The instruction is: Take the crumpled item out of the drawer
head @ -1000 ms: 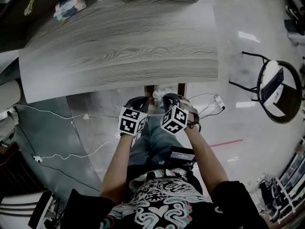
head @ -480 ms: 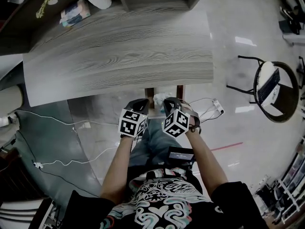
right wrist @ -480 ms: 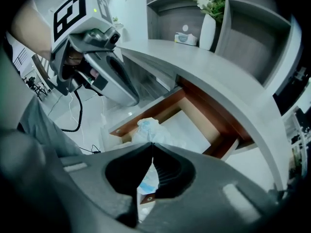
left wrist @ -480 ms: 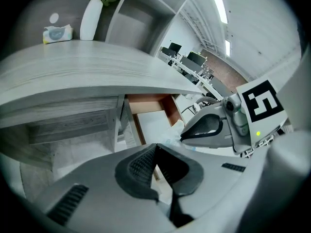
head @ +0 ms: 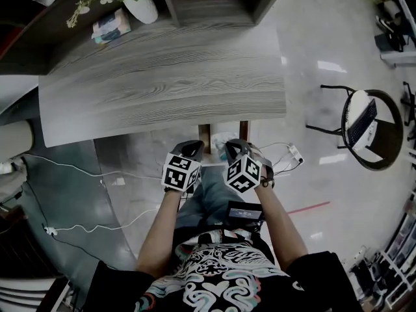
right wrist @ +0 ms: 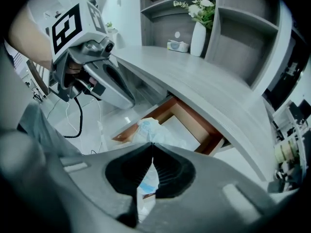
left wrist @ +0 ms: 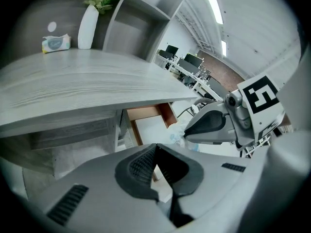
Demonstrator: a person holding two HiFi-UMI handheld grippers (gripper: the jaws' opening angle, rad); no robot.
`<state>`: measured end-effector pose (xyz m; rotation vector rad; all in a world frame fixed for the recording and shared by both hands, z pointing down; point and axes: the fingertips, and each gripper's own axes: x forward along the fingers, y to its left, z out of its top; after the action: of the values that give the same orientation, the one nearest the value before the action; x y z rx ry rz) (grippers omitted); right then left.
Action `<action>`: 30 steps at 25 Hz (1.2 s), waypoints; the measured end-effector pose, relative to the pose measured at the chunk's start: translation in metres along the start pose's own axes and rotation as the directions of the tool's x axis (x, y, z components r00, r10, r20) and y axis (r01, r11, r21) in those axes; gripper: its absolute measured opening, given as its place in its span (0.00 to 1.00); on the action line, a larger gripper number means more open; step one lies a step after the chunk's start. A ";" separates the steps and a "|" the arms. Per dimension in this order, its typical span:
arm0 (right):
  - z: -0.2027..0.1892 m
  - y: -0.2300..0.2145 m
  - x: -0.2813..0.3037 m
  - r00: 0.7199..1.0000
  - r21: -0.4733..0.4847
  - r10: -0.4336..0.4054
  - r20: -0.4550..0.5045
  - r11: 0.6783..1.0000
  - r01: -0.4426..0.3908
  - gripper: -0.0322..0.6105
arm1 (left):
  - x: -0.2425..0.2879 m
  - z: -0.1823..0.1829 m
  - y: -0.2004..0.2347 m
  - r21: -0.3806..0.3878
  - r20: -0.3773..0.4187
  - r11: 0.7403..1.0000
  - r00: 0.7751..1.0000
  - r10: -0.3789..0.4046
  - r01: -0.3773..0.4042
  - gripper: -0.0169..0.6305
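An open drawer [head: 205, 134] with brown sides juts out from under the grey wooden desk [head: 162, 83]. A crumpled white and blue item [head: 220, 139] sits at the drawer's front. In the right gripper view the crumpled item [right wrist: 148, 127] lies right at my right gripper [right wrist: 153, 143], whose jaws are closed with the item showing between the pads. In the left gripper view the right gripper [left wrist: 187, 132] has its tip on the crumpled item [left wrist: 176, 136]. My left gripper [left wrist: 156, 146] is shut with nothing in it, just left of the drawer [left wrist: 146, 113].
A white vase of flowers [head: 142, 6] and a tissue pack [head: 110, 26] stand at the desk's back, below shelf units. White cables [head: 78, 174] and a power strip [head: 294, 153] lie on the glossy floor. A round black chair [head: 367, 129] stands to the right.
The head view has tilted, so more of the desk's back and the vase show. Both grippers stay together at the drawer front, with little movement.
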<state>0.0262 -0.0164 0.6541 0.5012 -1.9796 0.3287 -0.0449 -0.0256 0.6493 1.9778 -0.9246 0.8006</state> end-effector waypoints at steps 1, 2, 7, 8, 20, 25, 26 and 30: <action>0.000 0.000 -0.001 1.000 0.007 -0.003 -0.001 1.000 0.003 0.07 | -0.001 0.001 0.000 0.002 0.003 1.000 1.000 -0.001 0.001 0.03; -0.001 -0.001 -0.002 1.000 0.013 -0.006 -0.002 1.000 0.006 0.07 | -0.003 0.003 0.000 0.003 0.006 1.000 1.000 -0.001 0.001 0.03; 0.002 -0.005 -0.011 1.000 0.026 -0.030 0.006 0.999 0.030 0.07 | -0.012 0.011 -0.001 0.017 0.027 1.000 1.000 -0.002 0.001 0.03; 0.004 -0.006 -0.014 0.999 0.026 -0.036 0.011 0.999 0.035 0.07 | -0.014 0.012 -0.002 0.021 0.032 1.000 0.999 -0.002 0.001 0.03; 0.021 -0.015 -0.045 0.992 0.051 -0.116 0.057 0.992 0.113 0.07 | -0.046 0.029 -0.012 0.039 0.109 0.999 0.994 0.003 -0.008 0.03; 0.028 -0.015 -0.058 0.983 0.037 -0.163 0.081 0.986 0.160 0.07 | -0.058 0.042 -0.014 0.046 0.152 0.999 0.988 0.006 -0.013 0.03; 0.030 -0.014 -0.060 0.982 0.037 -0.170 0.086 0.985 0.167 0.07 | -0.061 0.045 -0.015 0.051 0.162 0.999 0.987 0.005 -0.014 0.03; 0.030 -0.013 -0.073 0.974 0.039 -0.204 0.098 0.979 0.201 0.07 | -0.072 0.057 -0.021 0.087 0.197 0.996 0.980 -0.001 -0.016 0.03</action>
<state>0.0372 -0.0266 0.5756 0.7453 -2.0028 0.2071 -0.0546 -0.0420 0.5568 2.1610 -1.0267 0.6679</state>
